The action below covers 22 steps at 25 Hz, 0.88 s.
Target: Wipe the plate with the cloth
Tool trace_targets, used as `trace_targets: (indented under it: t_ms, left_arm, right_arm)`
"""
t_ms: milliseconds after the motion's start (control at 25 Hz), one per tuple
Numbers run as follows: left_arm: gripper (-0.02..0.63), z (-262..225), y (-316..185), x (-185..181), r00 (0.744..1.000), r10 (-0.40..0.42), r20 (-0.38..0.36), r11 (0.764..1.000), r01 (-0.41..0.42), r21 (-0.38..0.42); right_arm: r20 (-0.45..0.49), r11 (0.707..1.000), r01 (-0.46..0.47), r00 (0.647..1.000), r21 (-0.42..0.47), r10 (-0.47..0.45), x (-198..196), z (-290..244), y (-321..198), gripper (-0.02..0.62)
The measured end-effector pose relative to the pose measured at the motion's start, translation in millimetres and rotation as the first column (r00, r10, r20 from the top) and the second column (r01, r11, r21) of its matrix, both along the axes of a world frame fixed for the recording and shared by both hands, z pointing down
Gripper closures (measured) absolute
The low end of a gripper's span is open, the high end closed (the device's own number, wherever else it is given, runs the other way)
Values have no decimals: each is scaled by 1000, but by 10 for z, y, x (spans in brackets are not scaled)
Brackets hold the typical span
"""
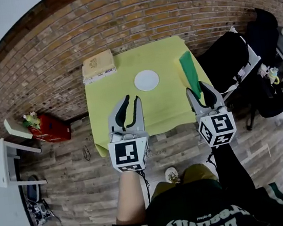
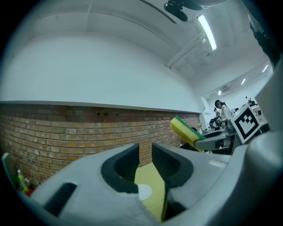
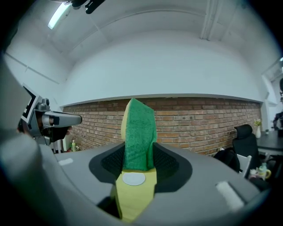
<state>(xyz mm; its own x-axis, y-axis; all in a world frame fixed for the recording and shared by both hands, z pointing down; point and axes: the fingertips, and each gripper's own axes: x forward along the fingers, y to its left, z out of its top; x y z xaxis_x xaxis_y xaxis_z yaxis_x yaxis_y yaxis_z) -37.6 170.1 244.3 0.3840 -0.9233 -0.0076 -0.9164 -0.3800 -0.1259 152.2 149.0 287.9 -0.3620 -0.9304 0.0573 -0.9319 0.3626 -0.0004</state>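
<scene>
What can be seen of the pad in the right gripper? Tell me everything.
The pad looks like a kitchen sponge: a yellow foam block with a green scouring face uppermost. The right gripper is shut on its near end, and the rest sticks out forward past the fingertips. In the head view it hangs over the right edge of the yellow-green table. Only the jaws touch it.

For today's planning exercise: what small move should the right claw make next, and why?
Probably move the right claw leftward, lowering the gripped sponge onto the plate: the sponge hangs right of the plate, not touching it.
</scene>
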Motion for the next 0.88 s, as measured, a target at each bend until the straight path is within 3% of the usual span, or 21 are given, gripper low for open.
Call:
trace_targets:
  t_ms: [880]
  left_arm:
    - [577, 189, -963, -133, 997, -72, -4, 997, 71, -41]
  right_arm:
    - [26, 999, 34, 999, -32, -33, -8, 170, -955, 399]
